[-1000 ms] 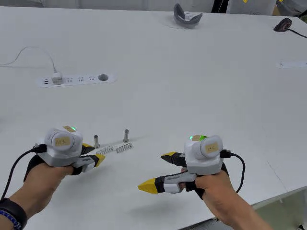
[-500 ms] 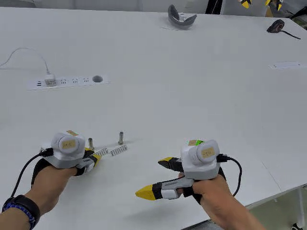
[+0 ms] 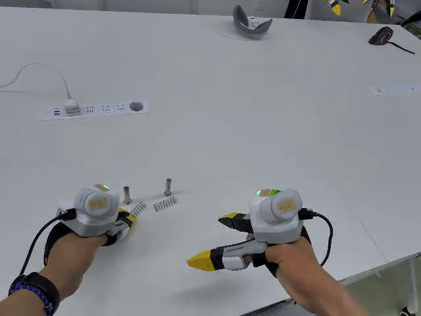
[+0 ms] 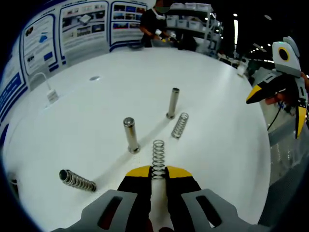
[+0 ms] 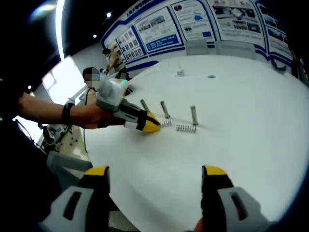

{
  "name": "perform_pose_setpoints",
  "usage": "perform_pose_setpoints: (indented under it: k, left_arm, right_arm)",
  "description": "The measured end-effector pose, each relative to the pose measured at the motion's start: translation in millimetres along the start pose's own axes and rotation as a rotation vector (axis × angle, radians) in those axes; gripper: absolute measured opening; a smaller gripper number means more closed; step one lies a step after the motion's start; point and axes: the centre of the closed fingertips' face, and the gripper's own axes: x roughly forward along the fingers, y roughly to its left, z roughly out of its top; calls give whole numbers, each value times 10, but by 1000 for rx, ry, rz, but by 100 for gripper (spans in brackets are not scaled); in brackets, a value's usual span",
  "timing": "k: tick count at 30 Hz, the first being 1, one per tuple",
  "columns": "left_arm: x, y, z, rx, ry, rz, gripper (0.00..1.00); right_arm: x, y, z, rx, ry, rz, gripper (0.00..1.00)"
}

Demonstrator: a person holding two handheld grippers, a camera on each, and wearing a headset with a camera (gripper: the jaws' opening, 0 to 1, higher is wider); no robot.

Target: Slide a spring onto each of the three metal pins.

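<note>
Nearest the table (image 3: 276, 125) edge, the right gripper (image 3: 214, 239) hangs just over the white top, its yellow-tipped jaws spread wide with nothing between them. To the left and a little further in, the left gripper (image 3: 128, 219) has its jaws pinched on the near end of one spring (image 4: 158, 153), and the rest of that spring sticks out forward past the tips.

Just beyond the spring's free end stands the nearer pin (image 4: 129, 134), upright. A loose spring (image 4: 180, 125) lies flat on the table to its right. The farther pin (image 4: 173, 102), also upright, stands just past that and close to the loose spring's far end.

Low on the left of the left gripper view there is a third pin (image 4: 76, 180) with coils round its shank; I cannot tell whether it stands or lies. From the head view, the left gripper's body and the hand (image 3: 69, 247) holding it cover the table on that side.

Well behind the pins a power strip (image 3: 92, 109) lies flat, with a white plug (image 3: 71, 105) in it and a thin cable curling away. At the far edge sits a grey curved piece (image 3: 252, 23), and a dark device (image 3: 385, 34) on a lead lies off to the right. Posters (image 4: 72, 29) line the wall beyond.
</note>
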Motion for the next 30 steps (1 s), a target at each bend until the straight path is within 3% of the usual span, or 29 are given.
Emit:
perform_pose_setpoints:
  k: [14,30]
  left_arm:
    - [-387,-61,-370,-70,11,25,10]
    - [-793,-74,-622,-176,-26,51,10]
  right_arm:
    - [72,129,4,-12,2,24,79]
    - [201,291,53,-28,12,67,79]
